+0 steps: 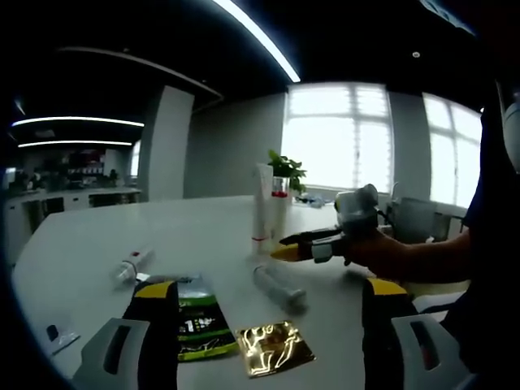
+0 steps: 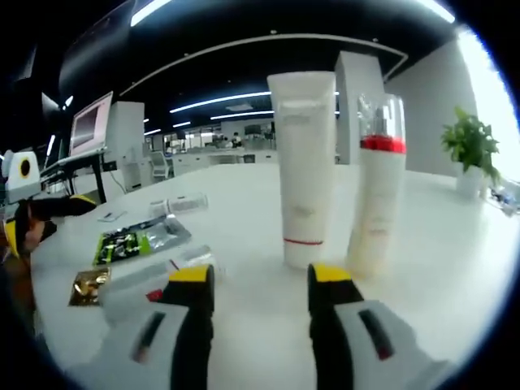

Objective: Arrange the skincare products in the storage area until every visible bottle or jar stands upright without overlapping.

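Note:
A white tube (image 1: 262, 207) (image 2: 305, 162) stands upright on its cap on the white table (image 1: 203, 231). Close beside it stands a bottle with a red band and clear cap (image 1: 280, 203) (image 2: 378, 187). A clear bottle (image 1: 279, 286) (image 2: 154, 280) lies on its side, and a small tube (image 1: 132, 264) (image 2: 180, 203) lies farther off. My right gripper (image 2: 260, 284) (image 1: 296, 246) is open, a short way in front of the two standing items, with nothing between its jaws. My left gripper (image 1: 268, 305) (image 2: 32, 215) hangs open above a green sachet (image 1: 195, 325) (image 2: 130, 241) and a gold sachet (image 1: 274, 348) (image 2: 89, 284).
A potted plant (image 1: 286, 169) (image 2: 470, 146) stands at the table's far side near the windows. A person's hand and sleeve (image 1: 406, 252) hold the right gripper. A small flat item (image 1: 57, 335) lies near the table's edge. Desks and a monitor (image 2: 89, 122) stand beyond the table.

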Tool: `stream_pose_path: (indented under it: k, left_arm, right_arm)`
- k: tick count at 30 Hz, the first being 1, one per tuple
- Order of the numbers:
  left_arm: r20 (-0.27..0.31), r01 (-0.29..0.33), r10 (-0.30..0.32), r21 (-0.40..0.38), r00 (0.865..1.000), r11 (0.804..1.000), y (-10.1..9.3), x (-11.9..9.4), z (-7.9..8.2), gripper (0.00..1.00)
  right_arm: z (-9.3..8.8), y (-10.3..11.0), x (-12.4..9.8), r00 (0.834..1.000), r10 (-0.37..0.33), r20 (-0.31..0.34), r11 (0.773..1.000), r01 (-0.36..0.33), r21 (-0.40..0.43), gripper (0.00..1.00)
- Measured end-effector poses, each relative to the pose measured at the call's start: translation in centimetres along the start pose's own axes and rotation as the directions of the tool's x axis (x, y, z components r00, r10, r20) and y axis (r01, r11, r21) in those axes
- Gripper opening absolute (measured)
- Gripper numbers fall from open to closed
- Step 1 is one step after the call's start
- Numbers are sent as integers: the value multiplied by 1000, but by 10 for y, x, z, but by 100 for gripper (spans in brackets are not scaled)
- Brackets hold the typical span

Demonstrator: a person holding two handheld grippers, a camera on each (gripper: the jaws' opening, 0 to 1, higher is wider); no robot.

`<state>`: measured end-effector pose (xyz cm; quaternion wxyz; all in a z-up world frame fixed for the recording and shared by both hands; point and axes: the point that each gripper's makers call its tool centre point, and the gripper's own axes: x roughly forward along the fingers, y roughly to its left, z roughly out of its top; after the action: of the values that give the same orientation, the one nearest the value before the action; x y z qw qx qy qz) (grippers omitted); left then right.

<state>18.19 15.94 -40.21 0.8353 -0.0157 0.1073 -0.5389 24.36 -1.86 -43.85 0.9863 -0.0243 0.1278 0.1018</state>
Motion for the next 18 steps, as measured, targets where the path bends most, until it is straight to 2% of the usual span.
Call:
stream_pose_path:
  k: [6,11,18]
  left_arm:
    - [-1,-12,12,-5,1000,1000,2,-4,-1,95]
    - [-1,-15,15,-9,1000,1000,2,-5,-2,95]
    - [-5,-18,18,-20,1000,1000,3,-5,-7,94]
  right_arm:
    - [-4,8,2,999,25,-24,999,-26,-21,58]
    - [-5,11,0,999,35,-24,999,-36,-11,64]
    - [-5,15,-1,998,57,-22,998,-56,24,79]
